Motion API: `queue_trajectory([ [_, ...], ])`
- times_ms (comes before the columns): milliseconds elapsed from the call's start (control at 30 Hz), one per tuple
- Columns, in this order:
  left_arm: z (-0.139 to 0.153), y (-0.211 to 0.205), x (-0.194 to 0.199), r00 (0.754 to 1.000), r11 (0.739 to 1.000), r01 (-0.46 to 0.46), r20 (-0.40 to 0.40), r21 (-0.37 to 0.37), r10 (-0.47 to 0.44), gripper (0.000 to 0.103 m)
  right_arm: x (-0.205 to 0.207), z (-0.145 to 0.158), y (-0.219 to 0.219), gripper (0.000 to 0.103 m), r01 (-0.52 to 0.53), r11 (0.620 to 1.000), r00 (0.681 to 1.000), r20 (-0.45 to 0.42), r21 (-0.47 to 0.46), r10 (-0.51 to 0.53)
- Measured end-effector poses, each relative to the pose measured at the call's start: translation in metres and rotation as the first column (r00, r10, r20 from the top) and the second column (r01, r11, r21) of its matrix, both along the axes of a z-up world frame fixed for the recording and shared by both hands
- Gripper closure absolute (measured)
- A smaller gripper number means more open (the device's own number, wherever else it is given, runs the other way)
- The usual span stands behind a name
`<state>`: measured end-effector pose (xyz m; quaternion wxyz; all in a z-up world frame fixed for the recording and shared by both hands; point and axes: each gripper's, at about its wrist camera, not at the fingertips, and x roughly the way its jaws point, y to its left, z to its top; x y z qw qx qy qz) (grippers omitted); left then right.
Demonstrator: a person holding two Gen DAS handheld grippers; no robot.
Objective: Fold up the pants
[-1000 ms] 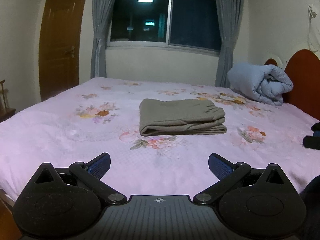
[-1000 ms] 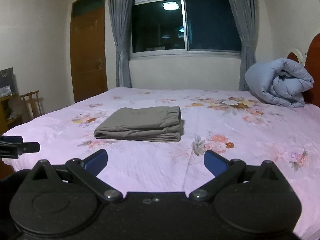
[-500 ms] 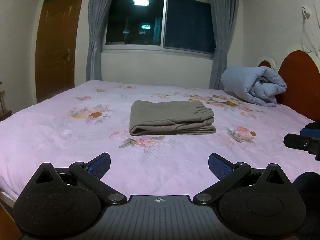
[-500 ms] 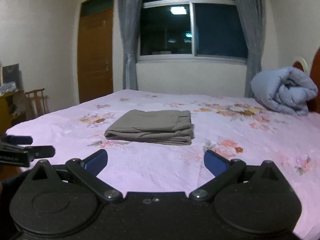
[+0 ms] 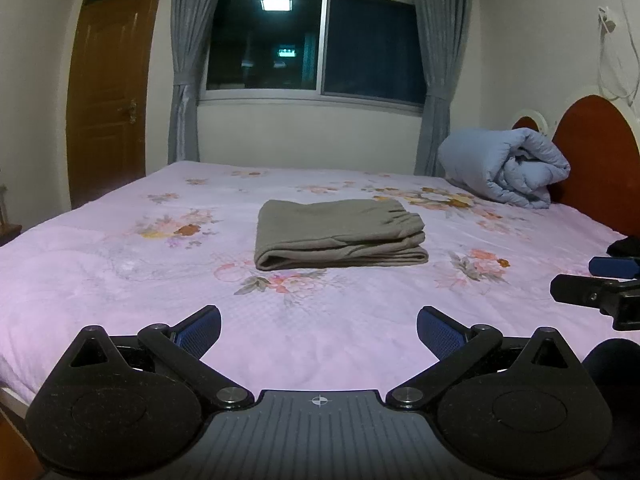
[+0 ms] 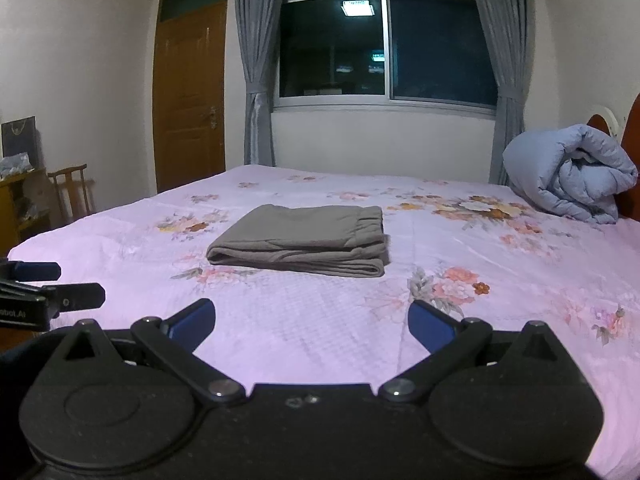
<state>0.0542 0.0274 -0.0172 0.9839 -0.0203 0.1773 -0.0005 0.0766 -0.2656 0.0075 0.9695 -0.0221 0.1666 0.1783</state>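
Note:
The grey-brown pants (image 5: 336,234) lie folded into a flat stack in the middle of the pink floral bed (image 5: 120,280); they also show in the right wrist view (image 6: 304,240). My left gripper (image 5: 319,330) is open and empty, near the bed's front edge, well short of the pants. My right gripper (image 6: 311,320) is open and empty too, also well back from the pants. The right gripper's fingers (image 5: 592,294) show at the right edge of the left wrist view. The left gripper's fingers (image 6: 60,300) show at the left edge of the right wrist view.
A rolled blue quilt (image 5: 504,168) lies at the headboard (image 5: 596,156) on the right. A window with grey curtains (image 5: 320,44) is behind the bed, a wooden door (image 5: 108,92) at the left. A chair (image 6: 72,190) and shelf stand left of the bed.
Both grippers have drawn back and risen a little from the bed, staying open. The pants have not moved. Each gripper now shows further into the other's view.

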Motion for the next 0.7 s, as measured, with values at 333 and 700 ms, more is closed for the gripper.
queue_trajectory([
  [333,-0.0009,-0.0002,0.0008,1.0,1.0,0.01,-0.009,-0.006,-0.01,0.0,0.0001,0.0013,-0.0013,0.006,-0.004,1.0,1.0,-0.002,0.001,0.004],
  [700,-0.0014,0.0013,0.0002,1.0,1.0,0.011,-0.005,-0.009,-0.011,0.0,0.0011,0.002,-0.0022,0.006,-0.005,1.0,1.0,-0.003,0.003,0.005],
])
